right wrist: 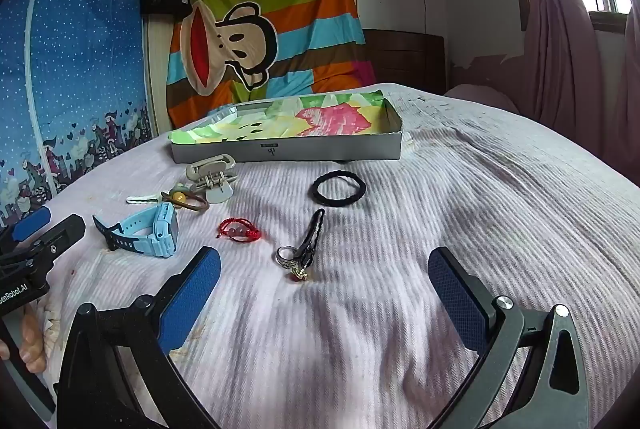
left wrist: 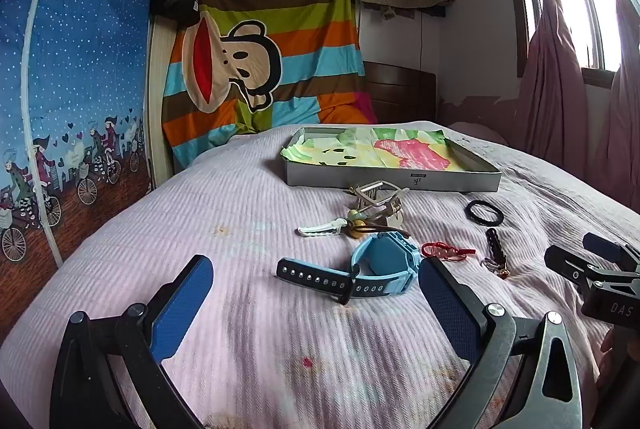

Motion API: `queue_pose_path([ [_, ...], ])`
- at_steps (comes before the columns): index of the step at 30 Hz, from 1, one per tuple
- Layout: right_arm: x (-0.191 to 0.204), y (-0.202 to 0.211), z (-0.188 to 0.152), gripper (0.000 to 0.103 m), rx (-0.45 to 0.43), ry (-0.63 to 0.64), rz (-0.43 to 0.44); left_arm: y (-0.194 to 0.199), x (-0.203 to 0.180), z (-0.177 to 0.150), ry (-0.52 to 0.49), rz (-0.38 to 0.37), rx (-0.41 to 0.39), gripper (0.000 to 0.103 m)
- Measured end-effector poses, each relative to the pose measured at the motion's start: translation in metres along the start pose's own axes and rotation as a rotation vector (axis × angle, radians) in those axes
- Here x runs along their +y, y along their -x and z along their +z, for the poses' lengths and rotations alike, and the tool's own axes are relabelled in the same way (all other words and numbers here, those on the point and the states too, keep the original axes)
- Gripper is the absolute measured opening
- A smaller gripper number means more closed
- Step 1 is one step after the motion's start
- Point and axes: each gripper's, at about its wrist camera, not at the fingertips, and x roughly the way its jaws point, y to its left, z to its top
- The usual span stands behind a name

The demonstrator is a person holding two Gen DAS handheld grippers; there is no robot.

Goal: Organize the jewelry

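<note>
A blue watch (left wrist: 372, 265) lies on the pink bedspread just ahead of my open left gripper (left wrist: 316, 293); it also shows in the right wrist view (right wrist: 148, 233). A red string bracelet (right wrist: 239, 230), a black cord with a silver ring (right wrist: 304, 249) and a black hair tie (right wrist: 339, 187) lie ahead of my open, empty right gripper (right wrist: 326, 281). A beige hair claw (right wrist: 212, 175), a brown beaded band (right wrist: 186, 200) and a white clip (left wrist: 320, 228) lie near a shallow grey box (right wrist: 288, 149) lined with colourful paper.
The bed ends at a striped monkey-print cloth (left wrist: 260, 49) and a dark headboard (left wrist: 400, 93) at the back. A blue fabric wardrobe (left wrist: 72, 89) stands left. Curtains and a window (left wrist: 560, 49) are at the right.
</note>
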Motion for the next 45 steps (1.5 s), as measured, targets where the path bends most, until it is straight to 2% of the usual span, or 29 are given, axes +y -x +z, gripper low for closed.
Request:
queue_pose_path([
  [45,0.0029,0.0055,0.0035,0.102,-0.016,0.004,0.002,0.0001,0.0002,-0.0001,0.007,-0.003,-0.004,0.103],
])
